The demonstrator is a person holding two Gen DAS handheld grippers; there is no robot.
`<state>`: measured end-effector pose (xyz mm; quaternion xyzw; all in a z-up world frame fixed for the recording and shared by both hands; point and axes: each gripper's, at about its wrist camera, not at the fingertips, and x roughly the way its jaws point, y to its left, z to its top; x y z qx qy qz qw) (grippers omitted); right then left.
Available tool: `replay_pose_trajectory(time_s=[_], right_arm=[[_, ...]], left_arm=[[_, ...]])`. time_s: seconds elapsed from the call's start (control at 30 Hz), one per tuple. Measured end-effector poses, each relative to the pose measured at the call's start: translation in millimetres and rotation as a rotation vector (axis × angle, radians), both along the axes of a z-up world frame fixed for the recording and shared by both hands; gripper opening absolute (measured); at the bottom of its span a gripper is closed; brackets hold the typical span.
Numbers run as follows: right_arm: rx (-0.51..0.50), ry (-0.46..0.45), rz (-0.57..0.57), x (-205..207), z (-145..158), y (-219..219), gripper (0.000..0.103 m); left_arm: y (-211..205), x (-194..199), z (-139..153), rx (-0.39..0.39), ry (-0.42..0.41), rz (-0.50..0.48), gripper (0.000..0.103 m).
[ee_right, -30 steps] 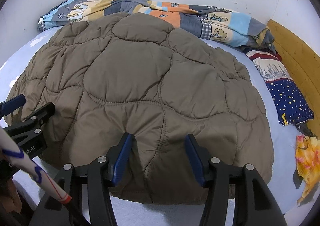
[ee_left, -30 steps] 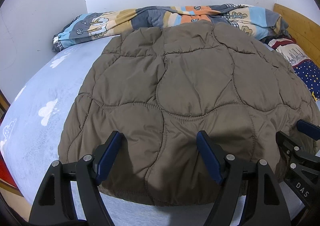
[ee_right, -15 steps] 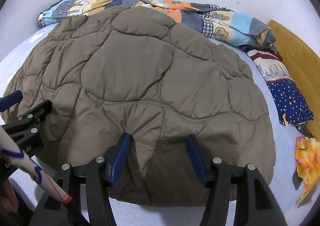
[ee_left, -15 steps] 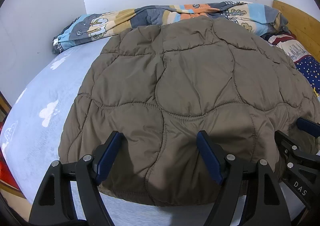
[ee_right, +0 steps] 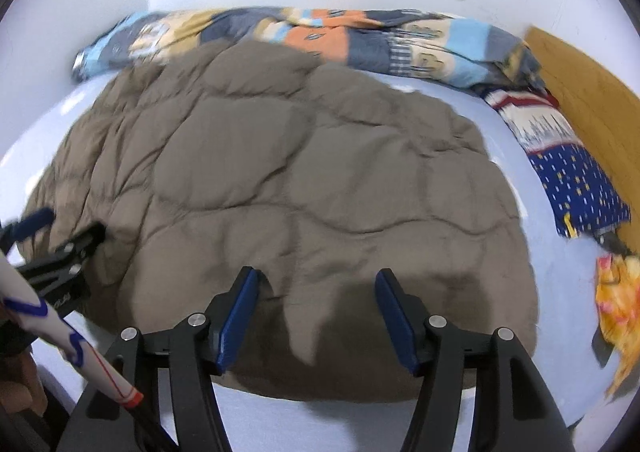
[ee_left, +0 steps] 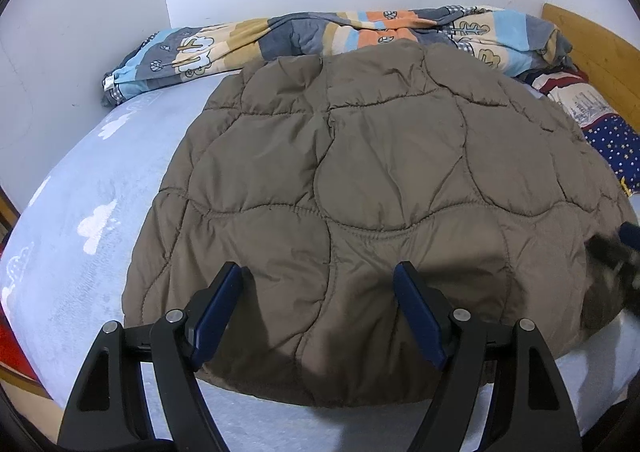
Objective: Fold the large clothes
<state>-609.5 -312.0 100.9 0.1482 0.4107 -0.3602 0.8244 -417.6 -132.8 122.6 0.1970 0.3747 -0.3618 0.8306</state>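
A brown quilted jacket (ee_left: 360,187) lies spread flat on the pale blue bed; it fills the middle of the right wrist view (ee_right: 280,179) too. My left gripper (ee_left: 320,304) is open, its blue pads above the jacket's near hem, holding nothing. My right gripper (ee_right: 316,304) is open over the near hem further right, also empty. The right gripper shows blurred at the left wrist view's right edge (ee_left: 616,252). The left gripper shows at the right wrist view's left edge (ee_right: 52,244).
A striped cartoon blanket (ee_left: 320,35) is bunched along the white wall at the back. A blue starred pillow (ee_right: 572,175) and wooden headboard (ee_right: 584,91) are on the right. An orange-yellow cloth (ee_right: 616,292) lies at the right edge. A white tube (ee_right: 60,332) crosses the lower left.
Both grippers have drawn back and tilted up a little, so more wall shows. The right wrist view is now motion-blurred. Both stay open; the jacket has not moved.
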Motion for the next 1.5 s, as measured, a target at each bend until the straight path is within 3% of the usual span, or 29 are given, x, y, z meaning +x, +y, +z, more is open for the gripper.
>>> replay_pose_trajectory(time_s=[0.13, 0.3, 0.43, 0.77, 1.07, 1.5], right_arm=[[0.078, -0.056, -0.145, -37, 1, -39, 0.066], [0.256, -0.044, -0.237, -54, -33, -72, 0.065], [0.228, -0.019, -0.228, -47, -35, -69, 0.067], [0.119, -0.089, -0.262, -77, -4, -47, 0.066], [0.215, -0.091, -0.321, -97, -23, -60, 0.066], [0.199, -0.04, -0.306, -85, -40, -64, 0.072]], left_arm=[[4, 6, -2, -0.001, 0.02, 0.004, 0.079], [1, 5, -6, 0.017, 0.017, 0.007, 0.081], [4, 5, -6, 0.005, 0.02, 0.006, 0.081], [42, 8, 9, -0.025, -0.019, 0.043, 0.081], [63, 23, 0, 0.0, 0.028, 0.082, 0.081], [56, 25, -9, 0.029, 0.03, 0.091, 0.082]])
